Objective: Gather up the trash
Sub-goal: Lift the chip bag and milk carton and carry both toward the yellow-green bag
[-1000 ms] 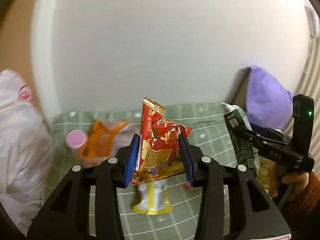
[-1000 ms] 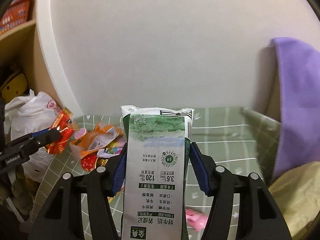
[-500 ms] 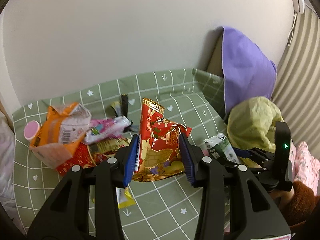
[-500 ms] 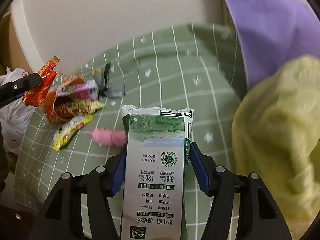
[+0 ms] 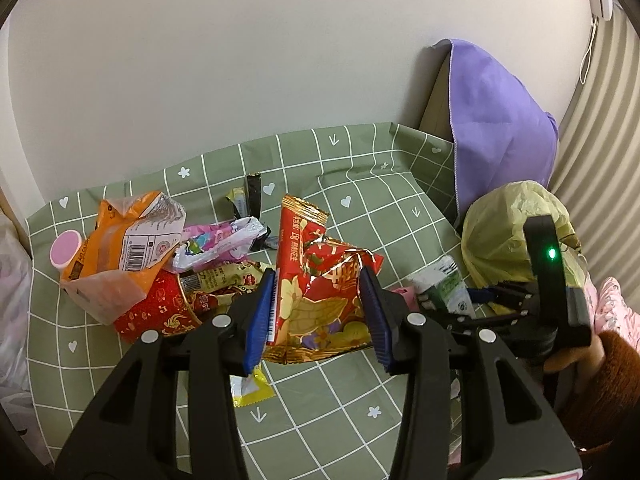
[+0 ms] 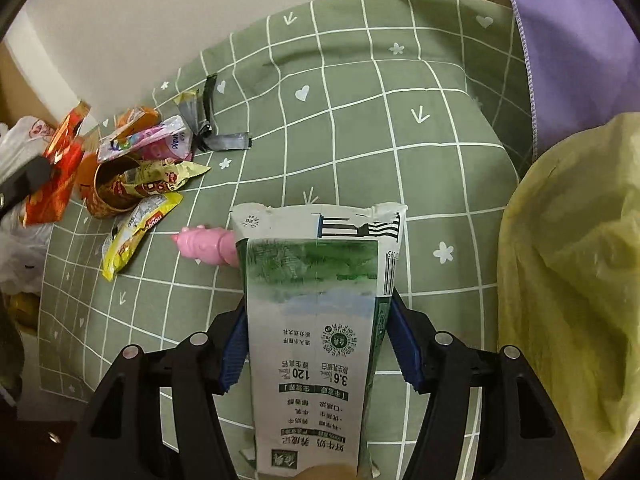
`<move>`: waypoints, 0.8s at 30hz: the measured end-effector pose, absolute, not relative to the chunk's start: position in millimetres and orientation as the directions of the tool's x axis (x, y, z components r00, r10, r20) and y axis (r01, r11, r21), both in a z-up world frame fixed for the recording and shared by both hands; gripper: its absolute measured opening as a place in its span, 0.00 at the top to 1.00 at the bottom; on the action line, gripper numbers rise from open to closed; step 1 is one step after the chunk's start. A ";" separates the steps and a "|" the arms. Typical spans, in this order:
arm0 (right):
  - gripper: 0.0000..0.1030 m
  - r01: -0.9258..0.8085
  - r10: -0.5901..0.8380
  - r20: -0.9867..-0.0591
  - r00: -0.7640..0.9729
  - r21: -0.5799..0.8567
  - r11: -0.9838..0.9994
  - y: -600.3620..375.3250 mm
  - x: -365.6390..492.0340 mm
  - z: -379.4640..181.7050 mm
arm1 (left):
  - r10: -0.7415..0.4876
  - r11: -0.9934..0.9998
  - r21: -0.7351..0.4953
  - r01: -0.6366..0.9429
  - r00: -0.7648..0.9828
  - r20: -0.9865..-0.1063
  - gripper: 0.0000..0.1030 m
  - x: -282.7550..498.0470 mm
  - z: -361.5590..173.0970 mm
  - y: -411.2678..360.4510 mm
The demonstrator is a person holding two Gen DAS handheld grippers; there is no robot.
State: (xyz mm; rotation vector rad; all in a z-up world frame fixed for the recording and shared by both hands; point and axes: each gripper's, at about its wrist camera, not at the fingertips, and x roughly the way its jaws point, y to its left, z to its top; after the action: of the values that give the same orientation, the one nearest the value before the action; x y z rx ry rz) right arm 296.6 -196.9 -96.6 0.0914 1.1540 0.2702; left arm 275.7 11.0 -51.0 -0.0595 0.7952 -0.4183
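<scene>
Right gripper (image 6: 316, 344) clamped on flattened milk carton (image 6: 316, 320), long axis along fingers, glossy card. Yellow-green bag (image 6: 568, 280), crinkly film, just right of carton; right hand nearer. Left gripper (image 5: 318, 316) pinching red foil wrapper (image 5: 320, 280), left of bag. Farther: wrapper pile (image 5: 160, 264) w/ pink bottle (image 6: 206, 246), well left of bag.

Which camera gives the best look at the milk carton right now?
The right wrist view: the milk carton fills the middle of the frame, clamped in the right gripper, with its printing readable. The left wrist view shows only its top end, small and partly hidden behind the left gripper, which holds a red wrapper.
</scene>
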 end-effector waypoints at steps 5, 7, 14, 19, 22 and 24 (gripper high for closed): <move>0.45 -0.186 0.299 -0.807 0.510 0.235 0.954 -206.0 288.7 -49.7 | -0.392 0.915 -0.216 0.340 0.634 -0.666 0.61 275.7 -46.2 13.6; 0.45 -0.191 0.299 -0.775 0.557 0.231 0.954 -210.4 283.1 -29.0 | -0.406 0.911 -0.230 0.344 0.636 -0.657 0.61 277.2 -42.4 13.2; 0.45 -0.132 0.197 -0.607 0.770 0.151 0.980 -250.3 247.9 61.4 | -0.506 0.852 -0.238 0.466 0.620 -0.599 0.61 282.0 -14.0 -22.9; 0.45 0.022 0.025 -0.480 0.877 0.092 0.996 -309.4 210.9 122.9 | -0.661 0.718 -0.251 0.649 0.522 -0.540 0.62 283.7 16.0 -88.2; 0.45 0.140 -0.096 -0.439 0.893 0.070 0.988 -346.1 181.8 142.3 | -0.742 0.610 -0.263 0.748 0.421 -0.522 0.62 282.9 26.1 -137.7; 0.45 0.199 -0.146 -0.423 0.894 0.083 0.976 -367.7 163.6 147.0 | -0.781 0.523 -0.256 0.813 0.338 -0.525 0.62 281.0 28.9 -175.4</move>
State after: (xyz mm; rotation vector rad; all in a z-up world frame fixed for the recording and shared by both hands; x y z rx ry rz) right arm 163.6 -367.7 147.0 0.1258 0.4283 -0.1798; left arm 281.0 -175.4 28.9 0.0546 0.6515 -1.0392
